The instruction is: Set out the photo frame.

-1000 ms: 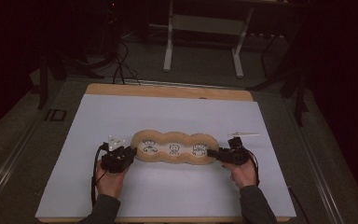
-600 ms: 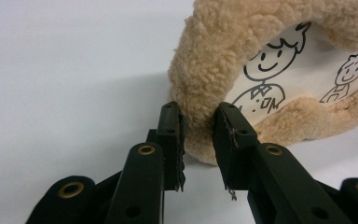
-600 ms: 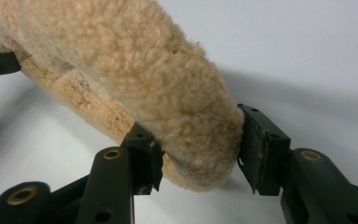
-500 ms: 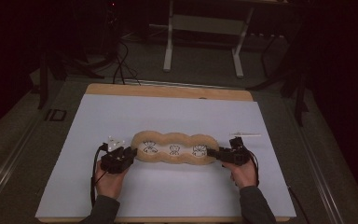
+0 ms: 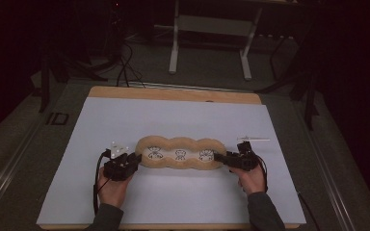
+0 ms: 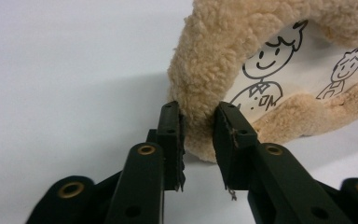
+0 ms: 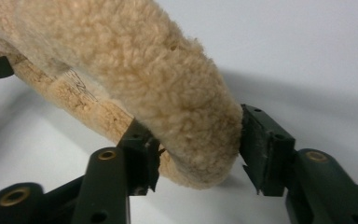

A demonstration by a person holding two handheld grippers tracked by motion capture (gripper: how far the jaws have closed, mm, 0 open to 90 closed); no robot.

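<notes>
Two grippers, one fleece item: plush frame [image 5: 180, 154] lies mid-sheet [image 5: 125, 115]; its ends are bracketed for release. Left gripper [image 6: 198, 135] pinches the rim; right gripper [image 7: 198, 149], just opening, is barely touching.

Dim workshop, one lit table

A wooden table [image 5: 173, 94], its bare edge visible along the far side, carries a pale white sheet [image 5: 173, 120] covering almost the whole top; this sheet is the brightest surface in the room. Beyond it the grey floor [image 5: 212, 79] falls away into darkness. A white metal stand [image 5: 209, 26] with two upright legs and a crossbar rests on the floor at the far centre. Black cables [image 5: 125, 72] trail across the floor at far left, beside dark frame legs [image 5: 50, 72]. More dark supports [image 5: 308, 91] stand at far right. A grey strip marked "ID" [image 5: 57, 118] runs along the table's left side.
</notes>
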